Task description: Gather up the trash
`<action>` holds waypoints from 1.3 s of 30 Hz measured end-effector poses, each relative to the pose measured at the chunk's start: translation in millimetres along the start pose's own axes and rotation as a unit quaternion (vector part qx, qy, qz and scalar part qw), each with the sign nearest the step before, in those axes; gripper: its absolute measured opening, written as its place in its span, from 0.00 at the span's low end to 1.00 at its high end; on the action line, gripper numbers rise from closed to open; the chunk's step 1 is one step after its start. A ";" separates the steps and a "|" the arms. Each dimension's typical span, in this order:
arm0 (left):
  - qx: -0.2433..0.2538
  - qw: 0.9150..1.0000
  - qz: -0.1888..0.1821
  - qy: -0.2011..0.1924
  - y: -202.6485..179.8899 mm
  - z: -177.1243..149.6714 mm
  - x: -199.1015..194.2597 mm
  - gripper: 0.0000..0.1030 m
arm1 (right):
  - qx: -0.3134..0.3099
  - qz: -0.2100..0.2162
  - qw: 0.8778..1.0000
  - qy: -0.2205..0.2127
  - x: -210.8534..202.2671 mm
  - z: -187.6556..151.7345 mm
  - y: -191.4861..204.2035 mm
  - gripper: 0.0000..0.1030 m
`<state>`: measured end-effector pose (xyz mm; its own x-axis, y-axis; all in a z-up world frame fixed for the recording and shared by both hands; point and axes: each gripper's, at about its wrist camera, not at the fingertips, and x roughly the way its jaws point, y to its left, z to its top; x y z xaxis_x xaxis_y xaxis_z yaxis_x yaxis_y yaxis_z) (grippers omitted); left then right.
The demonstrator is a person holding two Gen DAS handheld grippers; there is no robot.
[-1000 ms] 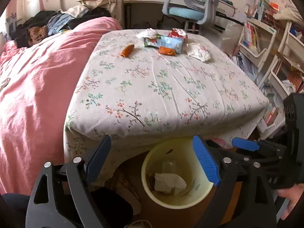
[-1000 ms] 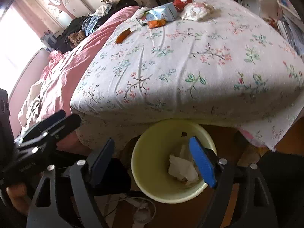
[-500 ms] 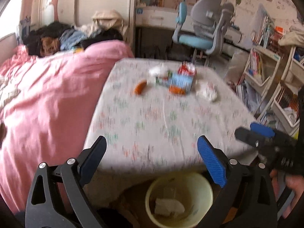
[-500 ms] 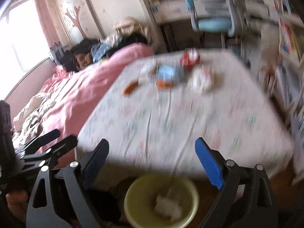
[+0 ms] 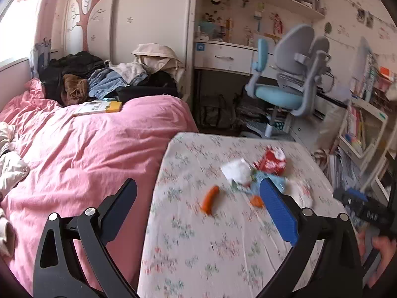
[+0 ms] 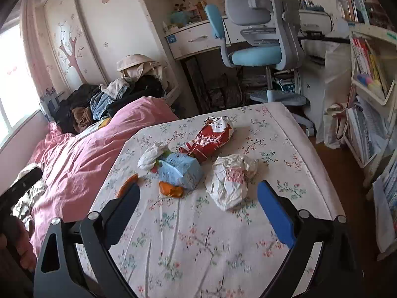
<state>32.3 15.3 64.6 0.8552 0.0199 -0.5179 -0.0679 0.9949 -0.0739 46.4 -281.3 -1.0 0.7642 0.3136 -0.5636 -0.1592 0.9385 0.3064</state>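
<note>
White crumpled bag (image 6: 229, 180) sharp only in right view; both tools spread, empty

Table ahead of me, bed on its left.
5 wrappers (image 6: 218, 139) cluster on the table (image 6: 223, 236); chair (image 6: 260, 37) behind, shelves (image 6: 372, 74) right.

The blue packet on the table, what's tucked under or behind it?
The blue packet overlaps an orange wrapper in front, and a white crumpled wrapper lies at its far left. What lies beneath it is hidden.
</note>
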 end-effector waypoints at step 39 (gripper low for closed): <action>0.016 0.995 0.011 0.097 -11.7 -32.1 59.9 0.93 | -0.010 0.035 0.999 0.035 14.9 6.3 9.8 0.90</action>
<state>67.8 1.7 7.1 0.7387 0.0258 -0.6735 -0.0666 0.9972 -0.0348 60.2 -268.3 -1.4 0.7059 0.3868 -0.5934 -0.2234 0.9166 0.3317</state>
